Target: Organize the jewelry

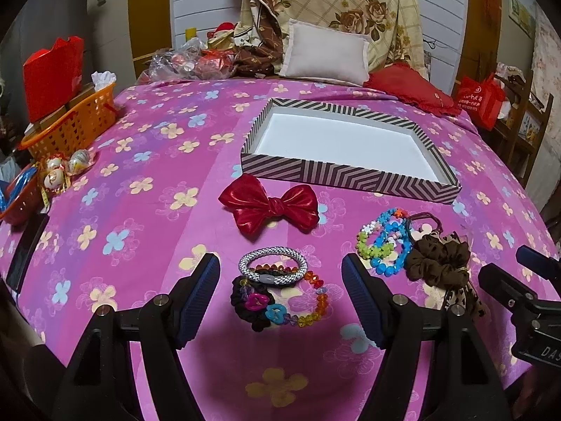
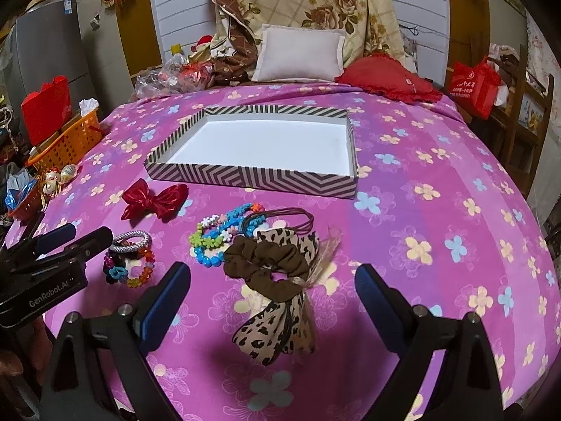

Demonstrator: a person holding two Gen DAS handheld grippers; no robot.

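An empty striped box (image 1: 350,175) (image 2: 252,177) lies on the pink flowered bedspread. In front of it lie a red bow (image 1: 270,205) (image 2: 154,200), a silver bracelet (image 1: 271,265) (image 2: 131,242) on a colourful bead bracelet with a black scrunchie (image 1: 280,307) (image 2: 128,270), blue-green flower bracelets (image 1: 384,242) (image 2: 219,236), thin hair ties (image 2: 280,219) and a brown scrunchie with leopard ribbon (image 1: 440,263) (image 2: 273,273). My left gripper (image 1: 280,291) is open around the silver and bead bracelets. My right gripper (image 2: 273,298) is open around the brown scrunchie.
An orange basket (image 1: 75,124) (image 2: 66,142) with a red bag stands at the bed's left edge, wrapped eggs (image 1: 61,172) beside it. Pillows (image 1: 326,54), a red cushion (image 2: 389,80) and folded bedding lie at the head. A red bag (image 2: 475,84) sits on a chair at right.
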